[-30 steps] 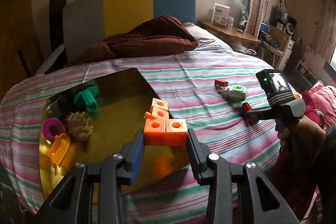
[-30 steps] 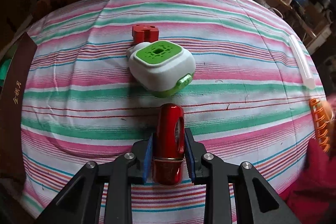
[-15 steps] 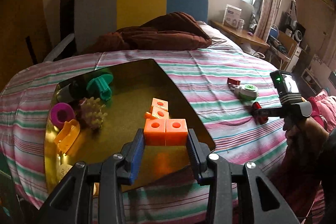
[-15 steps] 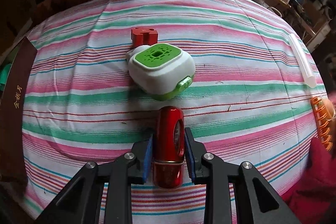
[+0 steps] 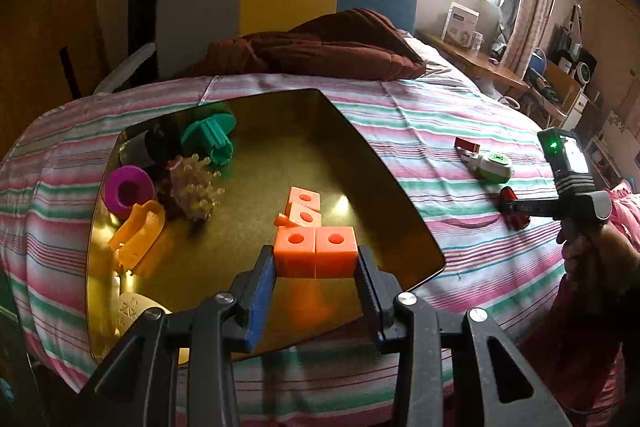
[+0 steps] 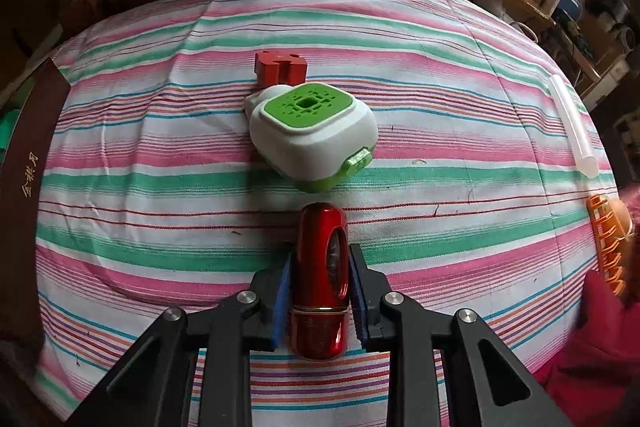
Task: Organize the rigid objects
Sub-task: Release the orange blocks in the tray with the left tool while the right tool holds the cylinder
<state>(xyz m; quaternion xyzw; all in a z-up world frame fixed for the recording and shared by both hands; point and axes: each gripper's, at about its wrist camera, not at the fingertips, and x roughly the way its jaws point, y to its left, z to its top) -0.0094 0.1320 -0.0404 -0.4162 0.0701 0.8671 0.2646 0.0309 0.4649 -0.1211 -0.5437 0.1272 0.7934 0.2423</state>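
Left wrist view: blocks over the shiny tray

Left wrist view is showing the left gripper (image 5: 316, 263) squeezing a pair of joined orange blocks (image 5: 315, 255) above a gold, mirror-like tray (image 5: 360, 155). Two more orange blocks (image 5: 304, 207), a green spool (image 5: 210, 139), a purple ring (image 5: 128, 191) and a spiky ball (image 5: 196, 187) are lying in it.

Only the right wrist view is showing the right gripper (image 6: 319, 279) pinching a smooth red capsule (image 6: 320, 279) on the striped bedsheet (image 6: 440, 131), near a rounded white-and-green box (image 6: 312, 135) touching a red block (image 6: 280, 67)
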